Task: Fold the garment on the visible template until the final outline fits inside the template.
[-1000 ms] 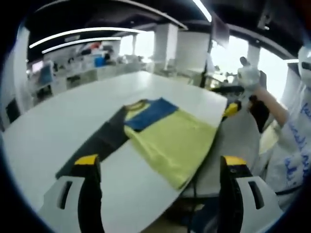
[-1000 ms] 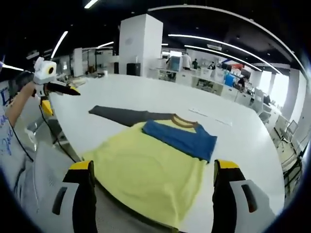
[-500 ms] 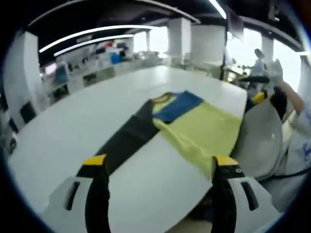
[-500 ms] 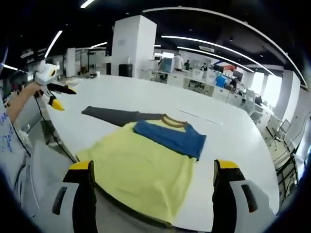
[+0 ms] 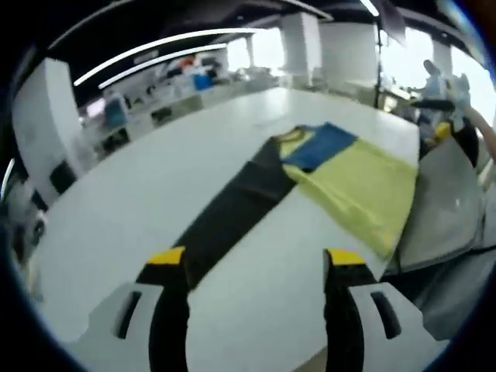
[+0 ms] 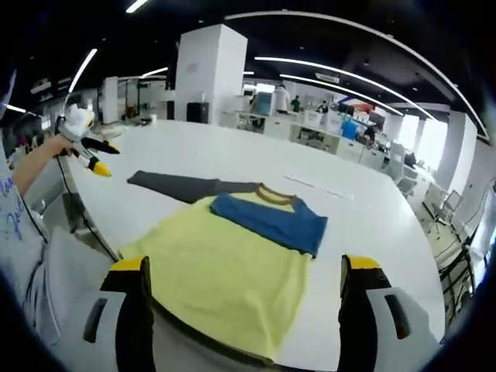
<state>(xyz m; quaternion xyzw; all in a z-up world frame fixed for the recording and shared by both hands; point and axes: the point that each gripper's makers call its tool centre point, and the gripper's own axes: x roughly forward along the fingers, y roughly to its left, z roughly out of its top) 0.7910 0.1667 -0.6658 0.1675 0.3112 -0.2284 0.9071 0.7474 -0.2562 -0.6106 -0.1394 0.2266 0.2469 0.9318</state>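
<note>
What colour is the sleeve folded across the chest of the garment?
Blue. The sleeve lies over the yellow garment, clearest in the right gripper view.

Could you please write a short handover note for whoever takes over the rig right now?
Left gripper: open, empty, above the table near the end of the dark sleeve.
Right gripper: open, empty, at the shirt's yellow hem.
Shirt lies flat on the white table, hem hanging over the near edge. Blue sleeve is already folded across the chest; dark sleeve lies stretched out sideways.
Left to do: fold in the dark sleeve, then fold the body. I cannot make out a template outline, so check the fit.
</note>
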